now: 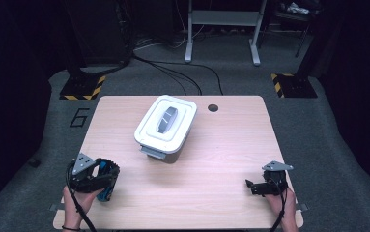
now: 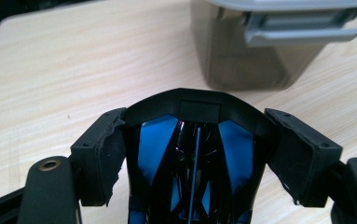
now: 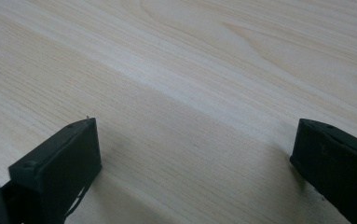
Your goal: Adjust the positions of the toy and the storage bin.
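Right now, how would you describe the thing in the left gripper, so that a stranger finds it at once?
Start at the light wooden table and go to its near left corner. There the left gripper clamps a black and blue plastic object. The white-lidded grey plastic box beyond it has no blue.

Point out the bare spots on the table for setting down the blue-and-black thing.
Free: the wood between the left hand-held gripper and the right one, in front of the bin; also right of the bin. Crowded: only the near left corner.

High view looks forward, down over the whole table. Left gripper view sits low, close, facing the lidded bin, shared with high view. Right gripper view skims bare tabletop, very near.
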`<action>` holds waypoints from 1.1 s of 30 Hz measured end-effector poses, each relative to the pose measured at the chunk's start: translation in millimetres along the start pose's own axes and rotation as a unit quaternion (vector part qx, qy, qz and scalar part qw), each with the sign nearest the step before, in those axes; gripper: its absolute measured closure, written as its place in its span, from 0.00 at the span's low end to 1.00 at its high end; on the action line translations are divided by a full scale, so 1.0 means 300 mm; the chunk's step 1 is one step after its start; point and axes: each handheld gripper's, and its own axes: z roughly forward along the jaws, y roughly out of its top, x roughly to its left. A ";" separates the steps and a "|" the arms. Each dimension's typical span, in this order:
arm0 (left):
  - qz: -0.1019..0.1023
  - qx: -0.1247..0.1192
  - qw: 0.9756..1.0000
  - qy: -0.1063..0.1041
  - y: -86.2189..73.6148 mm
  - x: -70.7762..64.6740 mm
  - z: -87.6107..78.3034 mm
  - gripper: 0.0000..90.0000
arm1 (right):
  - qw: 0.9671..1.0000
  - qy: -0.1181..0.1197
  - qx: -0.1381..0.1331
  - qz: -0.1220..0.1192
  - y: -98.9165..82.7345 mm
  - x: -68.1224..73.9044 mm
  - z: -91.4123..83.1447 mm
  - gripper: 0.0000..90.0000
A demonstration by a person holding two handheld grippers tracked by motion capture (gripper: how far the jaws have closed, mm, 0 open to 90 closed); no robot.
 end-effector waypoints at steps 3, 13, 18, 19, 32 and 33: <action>-0.005 0.011 1.000 -0.001 0.009 0.010 0.032 0.28 | 1.000 0.000 0.000 0.000 0.000 0.000 0.000 0.00; -0.010 0.063 0.998 -0.001 0.043 0.014 0.176 0.28 | 1.000 0.000 0.000 0.000 0.000 0.000 0.000 0.00; -0.006 0.114 0.993 -0.010 0.032 0.012 0.248 0.28 | 1.000 0.000 0.000 0.000 0.000 0.000 0.000 0.00; -0.004 0.118 0.993 -0.005 0.028 0.009 0.257 0.28 | 1.000 0.000 0.000 0.000 0.000 0.000 0.000 0.00; 0.024 0.173 0.985 -0.005 0.018 -0.002 0.325 0.28 | 1.000 0.000 0.000 0.000 0.000 0.000 0.000 0.00; 0.024 0.177 0.984 -0.007 0.014 -0.003 0.329 0.27 | 1.000 0.000 0.000 0.000 0.000 0.000 0.000 0.00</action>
